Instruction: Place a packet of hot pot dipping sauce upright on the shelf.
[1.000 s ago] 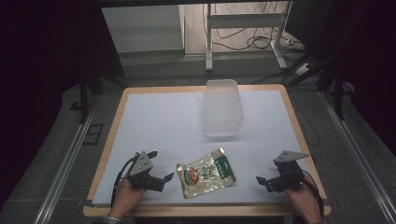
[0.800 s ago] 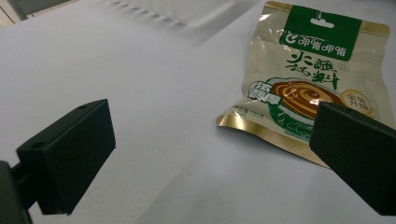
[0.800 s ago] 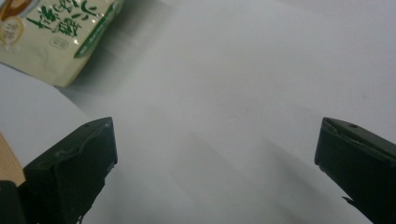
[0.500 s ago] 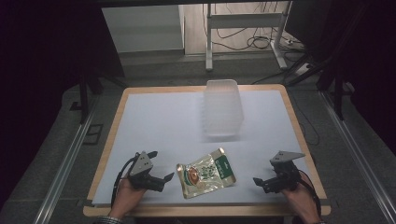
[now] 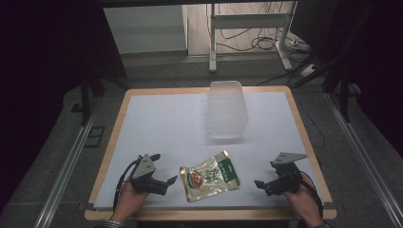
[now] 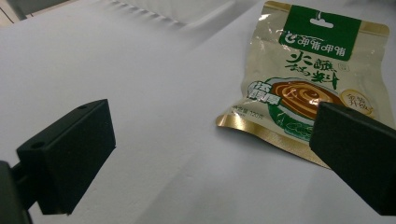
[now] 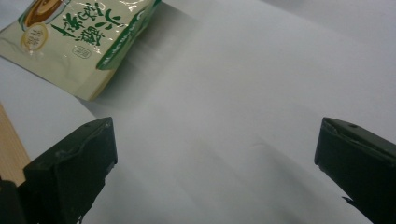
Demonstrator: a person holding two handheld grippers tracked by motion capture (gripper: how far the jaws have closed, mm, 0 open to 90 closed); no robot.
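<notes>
A gold and green food pouch (image 5: 209,175) lies flat near the front of the white table sheet (image 5: 166,123). My left gripper (image 5: 167,182) rests just left of the pouch, open, with nothing between its jaws. In the left gripper view the pouch (image 6: 303,79) lies ahead and to the right, beside the right jaw. My right gripper (image 5: 263,185) sits to the right of the pouch, open and empty. The right gripper view has the pouch's green edge (image 7: 84,42) at the upper left. A clear plastic container (image 5: 226,109) stands behind the pouch.
The wooden table edge (image 5: 209,214) runs along the front, close to both hands. Metal rails (image 5: 66,166) flank the table on the floor. A desk frame and cables (image 5: 256,33) stand beyond the far edge.
The right gripper has shifted slightly toward the front edge and its hand has settled. The left gripper and the pouch stay where they were.
</notes>
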